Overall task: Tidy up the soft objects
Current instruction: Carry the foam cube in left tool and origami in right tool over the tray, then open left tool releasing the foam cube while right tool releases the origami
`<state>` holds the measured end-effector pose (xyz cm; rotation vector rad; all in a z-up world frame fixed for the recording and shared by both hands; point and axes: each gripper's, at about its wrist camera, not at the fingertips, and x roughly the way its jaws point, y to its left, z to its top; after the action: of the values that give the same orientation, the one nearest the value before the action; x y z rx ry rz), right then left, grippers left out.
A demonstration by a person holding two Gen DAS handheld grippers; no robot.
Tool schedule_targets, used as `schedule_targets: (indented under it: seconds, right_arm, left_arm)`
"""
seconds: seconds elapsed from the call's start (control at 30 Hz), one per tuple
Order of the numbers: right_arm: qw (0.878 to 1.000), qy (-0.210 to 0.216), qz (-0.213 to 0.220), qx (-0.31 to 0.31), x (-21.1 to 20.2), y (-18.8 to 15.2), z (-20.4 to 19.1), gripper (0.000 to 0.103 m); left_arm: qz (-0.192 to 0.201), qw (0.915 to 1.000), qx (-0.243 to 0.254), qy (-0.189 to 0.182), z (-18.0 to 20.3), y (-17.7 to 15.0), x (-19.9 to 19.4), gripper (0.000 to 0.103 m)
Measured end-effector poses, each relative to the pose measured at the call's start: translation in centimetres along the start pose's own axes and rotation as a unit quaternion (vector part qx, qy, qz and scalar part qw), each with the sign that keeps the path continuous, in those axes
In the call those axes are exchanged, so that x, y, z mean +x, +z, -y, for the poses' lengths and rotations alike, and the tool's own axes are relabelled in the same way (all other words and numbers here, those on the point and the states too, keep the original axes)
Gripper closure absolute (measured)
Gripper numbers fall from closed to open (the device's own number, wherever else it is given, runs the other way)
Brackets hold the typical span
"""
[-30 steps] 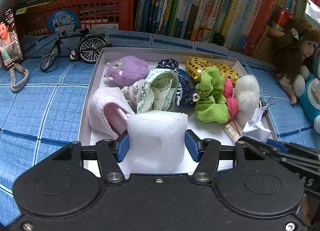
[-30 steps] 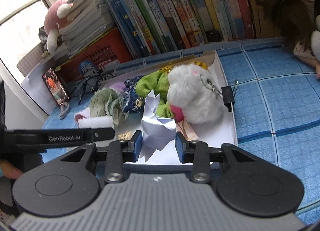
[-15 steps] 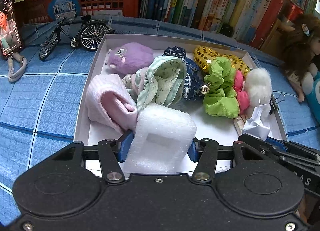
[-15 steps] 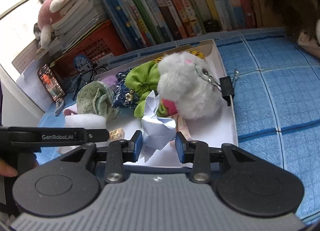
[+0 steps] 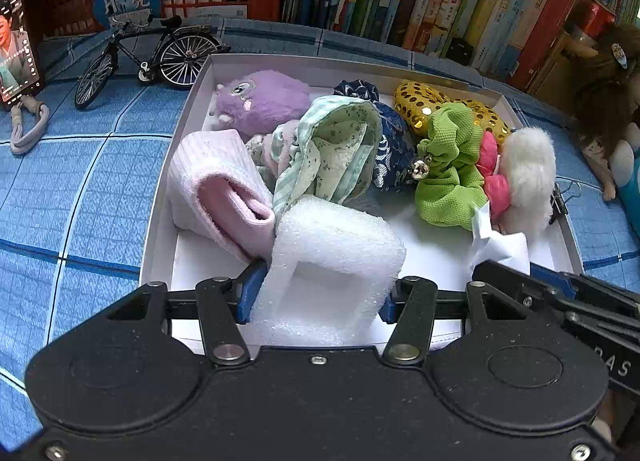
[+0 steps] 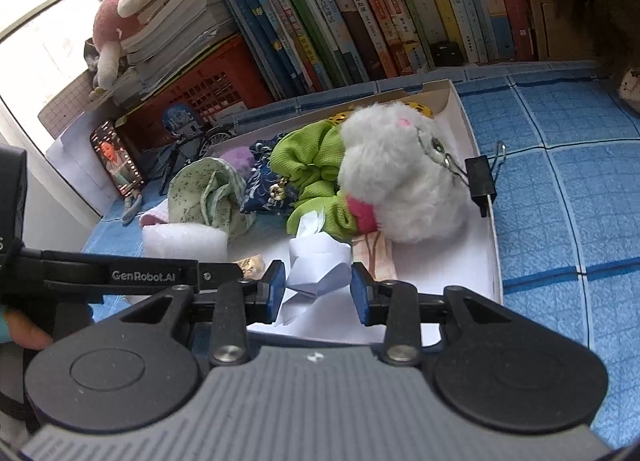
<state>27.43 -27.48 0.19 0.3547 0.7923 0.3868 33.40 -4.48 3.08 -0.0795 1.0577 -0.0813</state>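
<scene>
A shallow white box (image 5: pixel 160 229) fills the middle of both views, lying on a blue checked cloth (image 5: pixel 80 181). Its far half is crowded: a purple plush (image 5: pixel 264 101) at the upper left of the left wrist view, a pink knitted piece (image 5: pixel 216 189) below it, a pale green floral cloth (image 5: pixel 340 149) in the centre, a green scrunchie (image 5: pixel 452 169) to the right and a white fluffy toy (image 5: pixel 528 177) at the box's right side.

The left gripper (image 5: pixel 320 297) is clenched on a white foam block (image 5: pixel 332 261): the block sits squarely between the two blue pads at the lower centre of the frame, bulging over them, above the box's near left corner and just beside the pink piece.

The right gripper (image 6: pixel 318 293) has a folded white paper shape (image 6: pixel 316 265) between its pads at the lower centre of its view. The left pad touches the paper; on the right a narrow gap seems to show, so I cannot tell whether it is gripped. The paper lies over the box's near floor, in front of the scrunchie.
</scene>
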Motion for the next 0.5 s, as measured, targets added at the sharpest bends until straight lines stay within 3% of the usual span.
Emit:
schedule_targets:
  seconds: [0.23, 0.5]
  right_arm:
    - [0.999, -0.039, 0.008, -0.009, 0.3, 0.6, 0.1, 0.062]
    - [0.999, -0.041, 0.015, -0.001, -0.4, 0.3, 0.0, 0.060]
  left_arm:
    - [0.006, 1.0000, 0.000, 0.006, 0.0, 0.0, 0.0, 0.050]
    - [0.017, 0.9997, 0.011, 0.012, 0.4, -0.2, -1.0, 0.044]
